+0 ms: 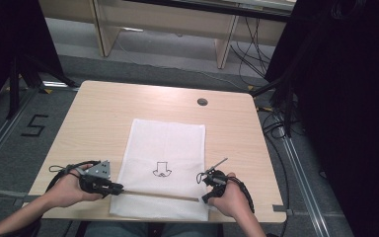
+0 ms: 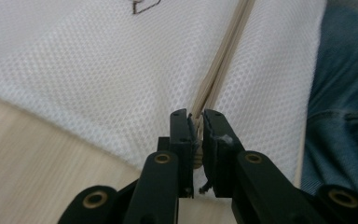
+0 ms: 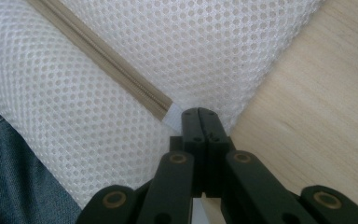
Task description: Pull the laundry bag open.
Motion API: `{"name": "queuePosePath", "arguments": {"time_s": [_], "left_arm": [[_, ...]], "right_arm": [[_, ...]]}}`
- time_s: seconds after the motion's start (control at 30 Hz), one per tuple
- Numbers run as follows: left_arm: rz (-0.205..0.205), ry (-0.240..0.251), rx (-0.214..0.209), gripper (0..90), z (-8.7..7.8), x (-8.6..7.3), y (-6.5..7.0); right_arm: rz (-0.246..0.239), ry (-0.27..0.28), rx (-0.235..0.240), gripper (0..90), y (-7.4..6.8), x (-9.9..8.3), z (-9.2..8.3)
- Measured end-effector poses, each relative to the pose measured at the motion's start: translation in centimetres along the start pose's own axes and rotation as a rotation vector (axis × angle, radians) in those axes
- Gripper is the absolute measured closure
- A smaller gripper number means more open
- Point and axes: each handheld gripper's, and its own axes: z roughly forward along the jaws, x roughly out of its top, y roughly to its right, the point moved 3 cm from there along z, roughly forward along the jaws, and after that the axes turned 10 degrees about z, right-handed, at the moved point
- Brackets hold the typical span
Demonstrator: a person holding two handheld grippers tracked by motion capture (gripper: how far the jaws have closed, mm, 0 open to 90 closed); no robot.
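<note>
A white mesh bag (image 1: 168,143) lies flat on the wooden table (image 1: 94,118), with a beige zipper (image 1: 158,195) running across its near end. My left gripper (image 1: 120,189) is at the zipper's left end. In the left gripper view my left gripper (image 2: 196,123) is shut on the beige zipper (image 2: 221,65) end, which sits pinched between the jaws. My right gripper (image 1: 205,199) is at the zipper's right end. In the right gripper view my right gripper (image 3: 199,116) is shut tight on the mesh bag (image 3: 214,42) edge, just past the zipper (image 3: 98,56) and its white tab.
A small black drawing (image 1: 161,169) marks the bag's middle. A round grommet (image 1: 202,101) sits at the table's far side. The person's jeans (image 2: 345,93) lie just past the table's near edge. Cables and wooden furniture legs stand on the floor beyond.
</note>
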Motion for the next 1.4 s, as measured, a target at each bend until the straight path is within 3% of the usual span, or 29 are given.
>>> {"name": "queuePosePath", "arguments": {"time_s": [0.03, 0.27, 0.33, 0.4, 0.47, 0.57, 0.67, 0.73, 0.77, 0.83, 0.87, 0.9, 0.93, 1.07, 1.1, 1.13, 1.4], "left_arm": [[-0.027, 0.019, -0.014, 82.5, -0.14, -0.10, -0.06], [-0.027, 0.019, -0.003, 82.5, -0.48, -0.37, -0.09], [-0.047, 0.025, -0.007, 82.5, -0.53, -0.40, -0.09], [-0.027, 0.019, -0.006, 82.5, -0.56, -0.29, -0.12], [-0.050, 0.022, -0.010, 82.5, -0.50, -0.38, -0.08], [-0.045, 0.021, -0.009, 82.5, -0.51, -0.44, -0.14], [-0.028, 0.022, -0.013, 82.5, -0.53, -0.43, -0.13], [-0.043, 0.020, -0.011, 82.5, -0.51, -0.48, -0.06], [0.003, -0.016, 0.012, 82.5, -0.59, -0.65, -0.30], [-0.045, 0.012, -0.003, 82.5, -0.68, -0.85, -0.30], [-0.026, 0.011, 0.003, 82.5, -0.80, -0.82, -0.40], [-0.041, 0.012, 0.005, 82.5, -0.77, -0.79, -0.21], [-0.015, 0.005, 0.004, 82.5, -0.77, -0.79, -0.24], [-0.043, 0.013, -0.001, 82.5, -0.75, -0.82, -0.13], [-0.043, 0.013, -0.001, 82.5, -0.73, -0.82, -0.12], [-0.044, 0.012, -0.001, 82.5, -0.74, -0.82, -0.13], [-0.044, -0.002, -0.012, 82.5, -0.55, -1.00, -0.18]], "right_arm": [[-0.004, 0.004, -0.003, 90.0, 0.05, 0.05, 0.05], [-0.006, 0.004, -0.001, 90.0, 0.08, 0.07, 0.06], [-0.020, 0.009, 0.003, 90.0, 0.17, 0.05, 0.06], [-0.026, 0.011, 0.003, 90.0, 0.23, 0.07, 0.08], [0.003, -0.002, 0.002, 90.0, 0.01, 0.00, 0.02], [-0.022, 0.009, 0.004, 90.0, 0.18, 0.05, 0.06], [-0.006, 0.002, 0.000, 90.0, 0.03, -0.01, 0.01], [-0.015, 0.012, 0.003, 90.0, 0.17, 0.02, 0.06], [-0.017, 0.013, 0.004, 90.0, 0.19, 0.01, 0.06], [-0.017, 0.011, 0.005, 90.0, 0.20, 0.02, 0.06], [-0.017, 0.013, 0.004, 90.0, 0.20, 0.01, 0.07], [-0.021, 0.013, 0.005, 90.0, 0.22, 0.03, 0.07], [-0.026, 0.013, 0.005, 90.0, 0.25, 0.06, 0.09], [-0.027, 0.014, 0.004, 90.0, 0.25, 0.05, 0.08], [0.000, 0.003, 0.006, 90.0, 0.07, -0.04, 0.01], [-0.016, 0.011, 0.005, 90.0, 0.21, 0.02, 0.07], [0.001, 0.004, 0.003, 90.0, 0.08, 0.00, 0.02]]}}
